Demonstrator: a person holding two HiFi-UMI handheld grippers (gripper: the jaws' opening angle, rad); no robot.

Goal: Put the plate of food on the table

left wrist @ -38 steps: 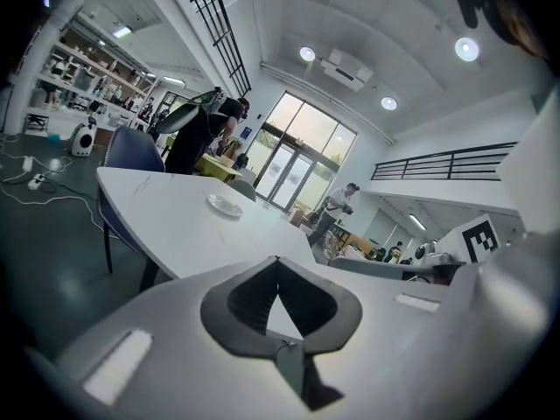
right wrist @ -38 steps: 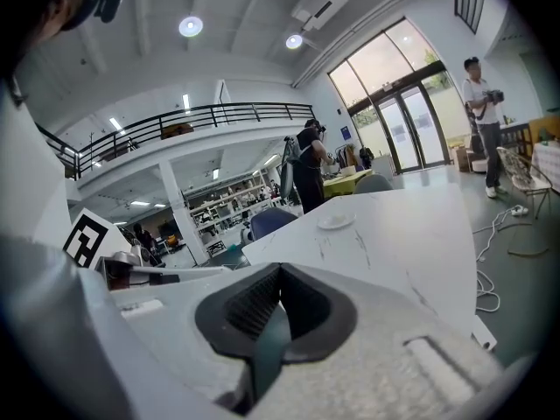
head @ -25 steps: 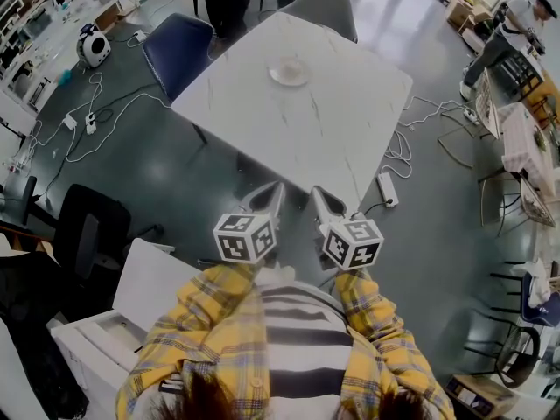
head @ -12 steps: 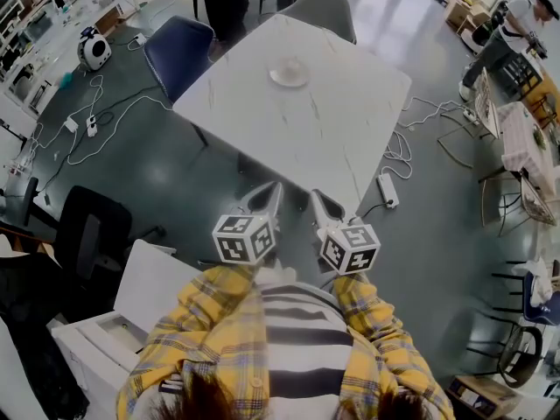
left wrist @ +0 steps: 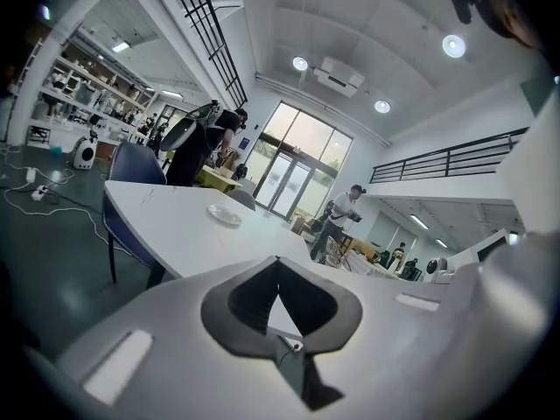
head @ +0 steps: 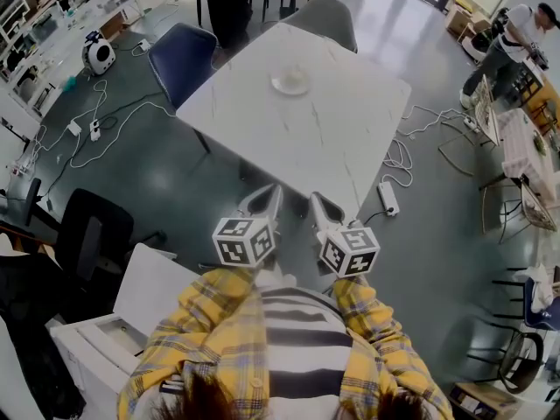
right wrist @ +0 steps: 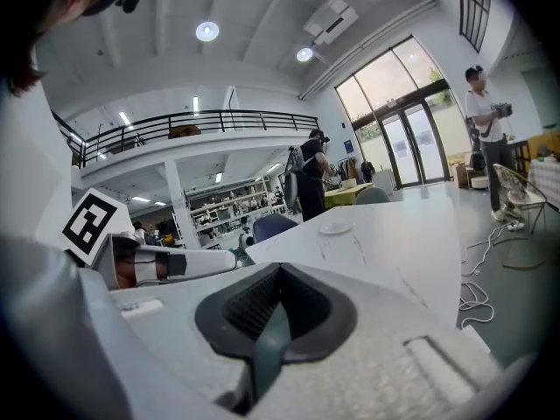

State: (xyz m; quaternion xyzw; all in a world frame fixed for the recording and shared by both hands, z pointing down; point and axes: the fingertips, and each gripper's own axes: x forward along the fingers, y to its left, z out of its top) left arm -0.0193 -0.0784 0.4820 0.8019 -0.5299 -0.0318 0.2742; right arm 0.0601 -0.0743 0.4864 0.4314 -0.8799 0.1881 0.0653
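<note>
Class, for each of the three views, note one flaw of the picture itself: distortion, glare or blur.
Head view: fisheye bends the room's edges; the glossy grey floor throws pale glare beyond the white marbled table. Left gripper view: a dark round vignette, the shut left gripper looming soft, the round ceiling lamps flaring. Right gripper view: the same vignette; the tall glass doors are washed out.

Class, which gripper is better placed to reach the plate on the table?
Neither clearly: left gripper and right gripper are side by side, shut, empty, with the plate far ahead between them.
</note>
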